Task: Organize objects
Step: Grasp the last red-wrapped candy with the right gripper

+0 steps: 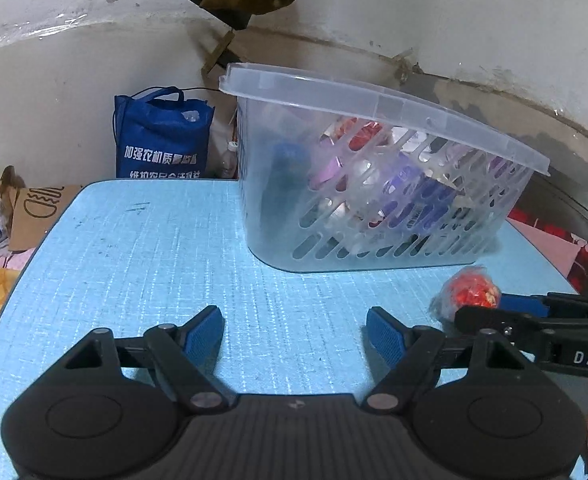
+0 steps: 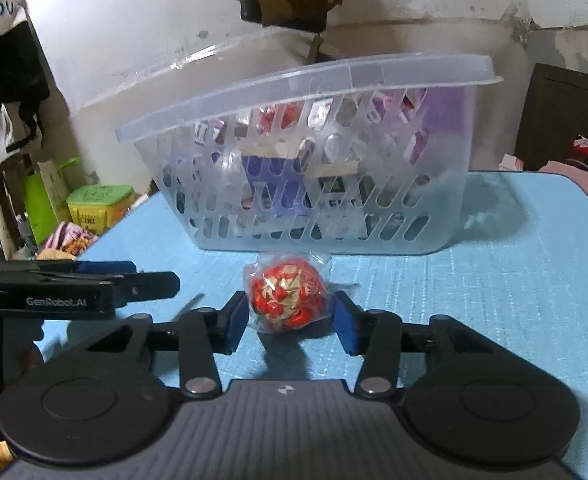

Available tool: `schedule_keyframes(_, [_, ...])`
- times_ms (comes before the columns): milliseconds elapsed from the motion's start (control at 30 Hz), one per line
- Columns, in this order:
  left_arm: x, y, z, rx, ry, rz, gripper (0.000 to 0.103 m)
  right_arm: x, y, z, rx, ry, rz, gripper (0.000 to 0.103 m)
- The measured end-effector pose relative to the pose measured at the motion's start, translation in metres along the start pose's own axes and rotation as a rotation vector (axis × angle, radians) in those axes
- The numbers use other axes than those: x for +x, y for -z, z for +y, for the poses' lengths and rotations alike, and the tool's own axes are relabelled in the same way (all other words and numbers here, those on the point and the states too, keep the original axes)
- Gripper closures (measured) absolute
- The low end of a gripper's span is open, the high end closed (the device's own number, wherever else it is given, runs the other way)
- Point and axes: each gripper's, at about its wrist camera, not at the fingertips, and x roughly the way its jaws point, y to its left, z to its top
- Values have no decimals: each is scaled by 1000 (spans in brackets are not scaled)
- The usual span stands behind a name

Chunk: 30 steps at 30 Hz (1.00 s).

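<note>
A ball in red-and-gold foil inside a clear wrapper lies on the blue table just in front of a clear slotted plastic basket holding several wrapped snacks. My right gripper has the ball between its blue pads. The left pad touches the wrapper, while a thin gap shows at the right pad, so the jaws are open. In the left wrist view the ball sits at the right gripper's tips, right of the basket. My left gripper is open over bare table with nothing between its fingers.
The blue table ends close behind the basket at a white wall. A blue tote bag and a cardboard box stand beyond the table's left side. Green containers and hanging clothes are at the left in the right wrist view.
</note>
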Motion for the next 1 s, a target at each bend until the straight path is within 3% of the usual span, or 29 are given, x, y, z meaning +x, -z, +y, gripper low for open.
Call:
schedule_keyframes(467, [1,2,0,2,8,-7,21,-10,6,6,-12,38,-117,54])
schedule_keyframes(1000, [0,5,-4,41,17,-16,21,-15,7,5,-13,45,-166,54])
